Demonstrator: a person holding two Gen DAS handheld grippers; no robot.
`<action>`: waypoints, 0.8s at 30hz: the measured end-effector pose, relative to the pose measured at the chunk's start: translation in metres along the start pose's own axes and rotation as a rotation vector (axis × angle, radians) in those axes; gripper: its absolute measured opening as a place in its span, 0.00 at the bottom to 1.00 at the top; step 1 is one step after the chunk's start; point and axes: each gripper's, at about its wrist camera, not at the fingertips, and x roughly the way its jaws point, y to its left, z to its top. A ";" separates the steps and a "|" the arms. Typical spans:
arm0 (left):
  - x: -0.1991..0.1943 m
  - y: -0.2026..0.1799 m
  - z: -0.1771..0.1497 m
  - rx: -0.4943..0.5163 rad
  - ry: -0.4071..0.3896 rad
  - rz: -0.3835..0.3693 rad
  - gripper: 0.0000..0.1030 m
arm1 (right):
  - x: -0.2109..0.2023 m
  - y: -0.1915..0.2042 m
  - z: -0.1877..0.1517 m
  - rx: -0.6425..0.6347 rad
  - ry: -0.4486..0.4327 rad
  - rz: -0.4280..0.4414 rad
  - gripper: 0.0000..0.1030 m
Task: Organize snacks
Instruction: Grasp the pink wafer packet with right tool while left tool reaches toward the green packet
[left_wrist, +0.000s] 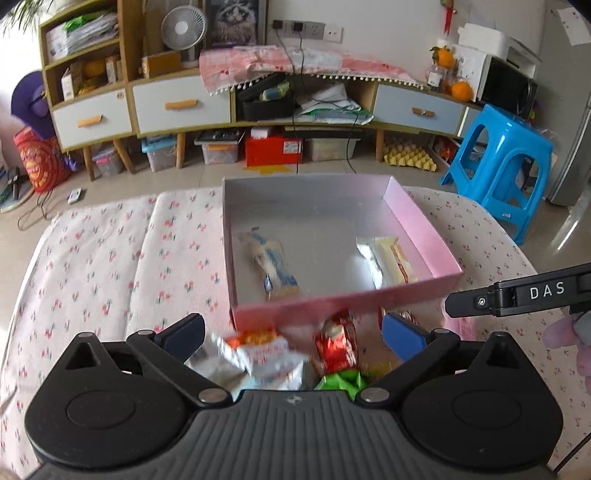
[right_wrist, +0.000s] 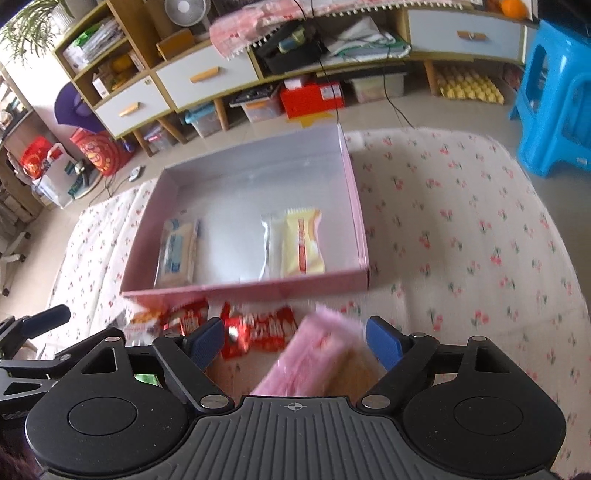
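A pink box (left_wrist: 332, 306) with a silver inside stands on the flowered cloth (left_wrist: 110, 266). In it lie a blue-and-white packet (left_wrist: 273, 266), a silver packet (right_wrist: 271, 243) and a yellow packet (left_wrist: 395, 258). My left gripper (left_wrist: 293, 332) is open just before the box's near wall, above a white-and-orange packet (left_wrist: 266, 354), a red packet (left_wrist: 336, 343) and a green packet (left_wrist: 340, 382). My right gripper (right_wrist: 295, 339) is open too. A blurred pink packet (right_wrist: 317, 354) lies between its fingers, close to the right one and clear of the left. Red packets (right_wrist: 258, 328) lie ahead of it.
The pink box (right_wrist: 258, 291) sits mid-table, with bare flowered cloth (right_wrist: 461, 229) to its right and left. Beyond the table are a tiled floor, a blue plastic stool (left_wrist: 498, 162) at the right and a low drawer cabinet (left_wrist: 181, 107) with bins under it.
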 end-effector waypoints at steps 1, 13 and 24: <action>-0.001 0.001 -0.002 -0.012 0.006 -0.004 1.00 | 0.000 -0.001 -0.004 0.008 0.006 -0.002 0.83; -0.010 -0.001 -0.033 0.033 0.000 -0.029 1.00 | -0.003 -0.010 -0.034 0.033 0.021 -0.009 0.83; -0.018 0.005 -0.066 0.058 -0.028 -0.044 0.97 | 0.003 -0.017 -0.043 0.072 0.045 -0.007 0.83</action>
